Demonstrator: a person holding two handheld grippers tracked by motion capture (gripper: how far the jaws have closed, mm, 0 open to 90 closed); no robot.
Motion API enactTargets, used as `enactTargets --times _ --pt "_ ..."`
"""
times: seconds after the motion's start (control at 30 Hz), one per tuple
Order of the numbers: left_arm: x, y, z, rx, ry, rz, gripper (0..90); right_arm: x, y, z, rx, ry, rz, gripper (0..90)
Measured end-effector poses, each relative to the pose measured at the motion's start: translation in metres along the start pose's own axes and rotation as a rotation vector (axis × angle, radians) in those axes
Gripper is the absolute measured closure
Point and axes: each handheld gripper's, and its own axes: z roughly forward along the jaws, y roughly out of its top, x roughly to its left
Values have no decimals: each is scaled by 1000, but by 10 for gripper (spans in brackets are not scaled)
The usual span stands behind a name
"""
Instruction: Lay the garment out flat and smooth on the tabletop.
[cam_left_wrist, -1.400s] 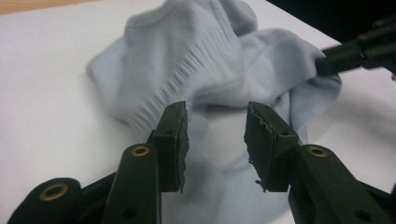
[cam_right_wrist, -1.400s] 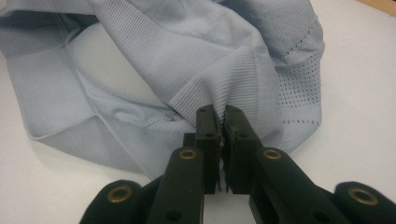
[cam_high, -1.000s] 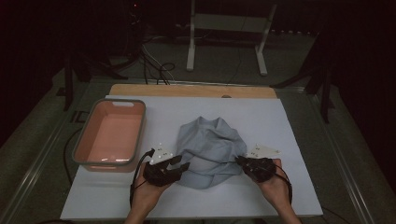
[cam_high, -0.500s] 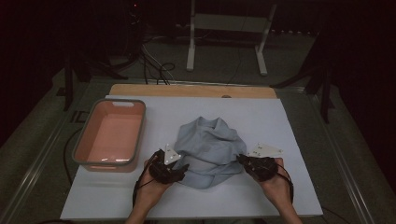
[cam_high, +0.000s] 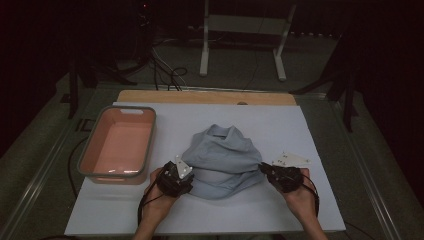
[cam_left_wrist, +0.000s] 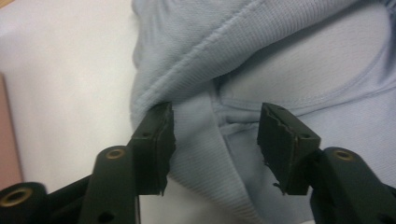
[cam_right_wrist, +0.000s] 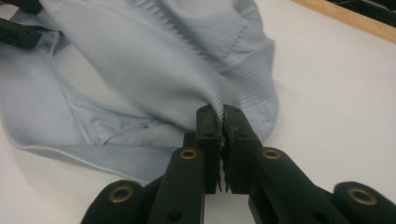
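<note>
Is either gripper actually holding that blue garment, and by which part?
The right gripper pinches the light blue garment at its right edge fold. The left gripper straddles a left-side hem, jaws apart, no hold.

You have one light blue garment (cam_high: 222, 161) crumpled on the table, and it is the single piece of clothing there. You have one pink tub (cam_high: 120, 143) beside it, one white mat (cam_high: 300, 125) under both, and one wooden table edge (cam_high: 205, 97) showing beyond the mat. You hold two grippers, the left gripper (cam_high: 186, 181) and the right gripper (cam_high: 263, 169), one in each of your two hands. Behind the table stands one white metal frame (cam_high: 242, 30).
</note>
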Motion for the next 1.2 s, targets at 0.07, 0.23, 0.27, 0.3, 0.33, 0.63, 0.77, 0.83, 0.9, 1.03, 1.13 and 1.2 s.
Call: enactTargets --times 0.07,0.23,0.27,0.3,0.33,0.63,0.77,0.83,0.9,1.03,1.13,1.2 --pt "1 -1 -1 5 11 15 546 -2 0 -1 -2 -10 4 861" --pt "7 -4 -3 24 12 20 729 -4 -1 -2 1 -22 0 862" --pt "9 -5 -4 27 4 13 782 -4 -1 -2 1 -29 2 862" --pt "11 -6 -6 27 -8 8 818 -5 -1 -2 1 -33 3 862" --pt "13 -6 -8 23 -18 1 860 -6 -1 -3 1 -36 6 862" --pt "18 -10 -38 -75 -95 -32 892 -16 -4 -8 0 -59 35 862" --pt "18 -14 -49 -112 -109 -51 897 -19 -6 -10 0 -57 48 862" --pt "19 -15 -54 -132 -126 -68 898 -18 -7 -11 2 -59 42 861" --pt "18 -13 -60 -152 -135 -76 898 -18 -7 -14 1 -56 38 860" --pt "17 -11 -65 -175 -144 -85 898 -18 -6 -25 -17 -33 57 860" --pt "18 -10 -67 -190 -161 -99 897 -16 -8 -35 -22 -25 55 859" --pt "17 -7 -67 -192 -167 -100 897 -15 -9 -42 -29 -26 49 859"
